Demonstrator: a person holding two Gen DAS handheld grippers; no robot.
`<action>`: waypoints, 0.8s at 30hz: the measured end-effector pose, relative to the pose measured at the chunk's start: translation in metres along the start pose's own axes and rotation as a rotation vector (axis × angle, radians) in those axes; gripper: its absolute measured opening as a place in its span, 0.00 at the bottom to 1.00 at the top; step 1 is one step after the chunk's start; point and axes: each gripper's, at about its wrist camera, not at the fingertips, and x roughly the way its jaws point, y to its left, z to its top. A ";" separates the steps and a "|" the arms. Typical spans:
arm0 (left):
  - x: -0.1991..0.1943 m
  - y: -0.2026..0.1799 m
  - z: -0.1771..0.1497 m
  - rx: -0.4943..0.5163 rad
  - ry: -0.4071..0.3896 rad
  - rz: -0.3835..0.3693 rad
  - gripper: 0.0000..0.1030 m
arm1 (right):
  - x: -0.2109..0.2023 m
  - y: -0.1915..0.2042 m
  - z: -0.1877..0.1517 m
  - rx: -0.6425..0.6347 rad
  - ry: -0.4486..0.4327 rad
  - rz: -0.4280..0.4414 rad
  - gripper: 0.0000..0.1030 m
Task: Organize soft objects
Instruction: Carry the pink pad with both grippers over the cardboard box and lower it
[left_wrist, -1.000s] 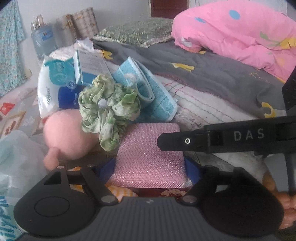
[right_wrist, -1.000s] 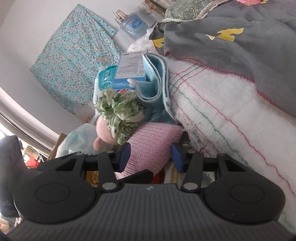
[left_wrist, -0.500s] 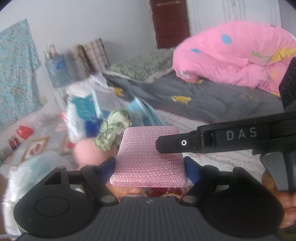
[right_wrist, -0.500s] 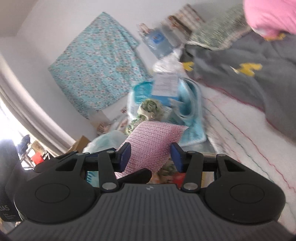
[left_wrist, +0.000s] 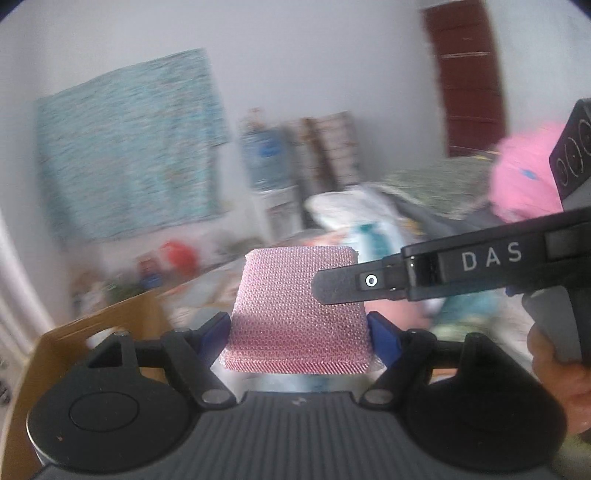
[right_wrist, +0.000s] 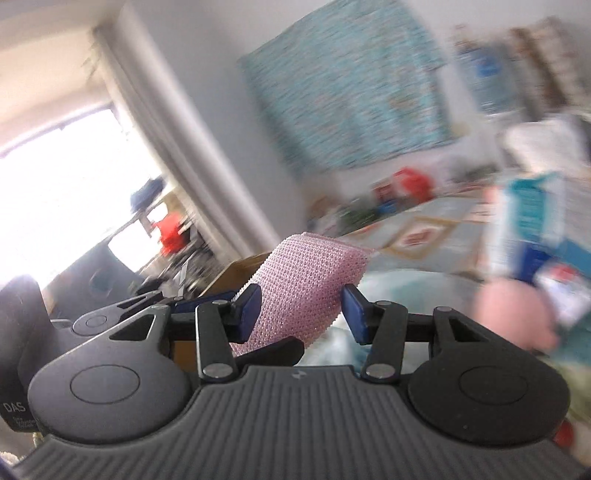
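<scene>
My left gripper (left_wrist: 298, 330) is shut on a pink textured sponge (left_wrist: 295, 306) and holds it up in the air. The right gripper's finger crosses the left wrist view over the sponge's right side (left_wrist: 354, 286). In the right wrist view the same pink sponge (right_wrist: 303, 288) sits between my right gripper's (right_wrist: 301, 310) blue pads, which stand apart from it; that gripper is open. A pink plush toy (right_wrist: 513, 317) lies blurred at the right.
A brown cardboard box (left_wrist: 85, 339) is below left of the sponge. A teal floral cloth (left_wrist: 129, 155) hangs on the wall. A water jug (left_wrist: 266, 158) stands behind. A pink quilt (left_wrist: 524, 177) and blue-white packages (right_wrist: 535, 221) are at the right.
Both grippers have swung left and upward with the sponge, away from the pile on the bed and towards the cardboard box. The views are now motion-blurred.
</scene>
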 end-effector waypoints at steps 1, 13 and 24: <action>0.002 0.015 0.000 -0.016 0.011 0.031 0.78 | 0.018 0.007 0.006 -0.014 0.032 0.025 0.47; 0.059 0.184 -0.008 -0.142 0.264 0.182 0.78 | 0.227 0.083 0.046 -0.028 0.417 0.133 0.47; 0.142 0.284 -0.034 -0.182 0.532 0.233 0.78 | 0.393 0.070 0.037 0.102 0.679 0.090 0.47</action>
